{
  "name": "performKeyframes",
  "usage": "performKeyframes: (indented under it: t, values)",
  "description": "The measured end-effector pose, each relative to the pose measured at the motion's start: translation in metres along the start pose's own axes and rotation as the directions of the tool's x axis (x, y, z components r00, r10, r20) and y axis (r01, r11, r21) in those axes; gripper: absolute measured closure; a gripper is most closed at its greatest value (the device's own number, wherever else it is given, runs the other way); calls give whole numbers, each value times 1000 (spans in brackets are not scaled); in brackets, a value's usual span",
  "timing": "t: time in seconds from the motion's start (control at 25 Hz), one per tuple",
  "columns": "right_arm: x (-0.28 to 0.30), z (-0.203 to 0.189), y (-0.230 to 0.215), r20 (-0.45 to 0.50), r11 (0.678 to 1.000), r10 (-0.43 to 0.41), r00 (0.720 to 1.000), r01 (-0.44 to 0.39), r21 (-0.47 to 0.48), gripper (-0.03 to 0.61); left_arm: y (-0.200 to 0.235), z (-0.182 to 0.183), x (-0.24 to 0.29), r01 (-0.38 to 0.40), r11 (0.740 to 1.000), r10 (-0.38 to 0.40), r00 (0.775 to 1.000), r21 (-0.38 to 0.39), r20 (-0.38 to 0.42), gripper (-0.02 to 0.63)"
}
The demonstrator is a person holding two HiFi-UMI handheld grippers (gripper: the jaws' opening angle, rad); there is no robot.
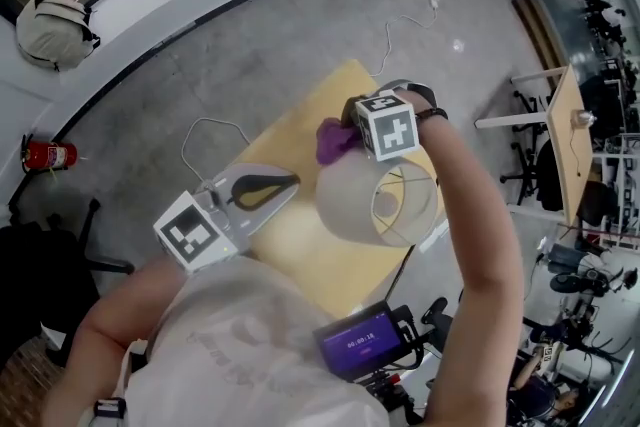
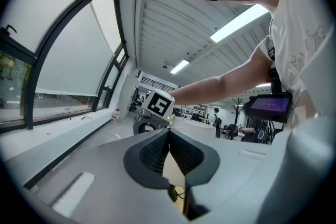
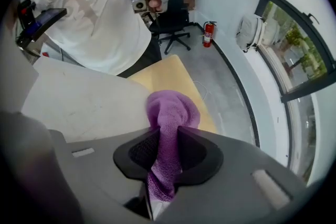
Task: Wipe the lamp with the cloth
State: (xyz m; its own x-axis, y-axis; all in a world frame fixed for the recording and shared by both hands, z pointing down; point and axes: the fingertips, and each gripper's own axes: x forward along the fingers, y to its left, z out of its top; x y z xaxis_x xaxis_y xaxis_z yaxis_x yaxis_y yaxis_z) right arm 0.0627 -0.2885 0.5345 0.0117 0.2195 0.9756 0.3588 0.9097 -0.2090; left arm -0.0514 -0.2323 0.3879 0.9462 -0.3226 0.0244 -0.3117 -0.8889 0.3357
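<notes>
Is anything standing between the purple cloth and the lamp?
Nothing visible does. The cloth, clamped in the right tool, is right next to the lamp, at its shade, and no object lies between them.

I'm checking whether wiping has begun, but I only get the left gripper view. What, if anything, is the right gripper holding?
Observer: The right gripper is shut on a bunched purple cloth.
Operator: Where is that cloth relative to the lamp?
Observer: In the head view it sits at the far edge of the white fabric lampshade; whether they touch is unclear.
Operator: What is under the lamp?
Observer: A pale yellow tabletop.
</notes>
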Motion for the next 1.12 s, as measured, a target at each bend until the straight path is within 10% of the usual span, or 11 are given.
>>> performKeyframes:
  t: [0.64, 1.12]
  values:
    - [-121, 55, 74, 86, 992, 123, 989, -121, -32, 480, -6, -4, -13, 22, 1000, -22, 1000, 1, 11, 612]
    - [-29, 83, 58, -181, 958, 191, 965, -224, -179, 479, 17, -10, -43, -45, 999, 45, 999, -5, 15, 612]
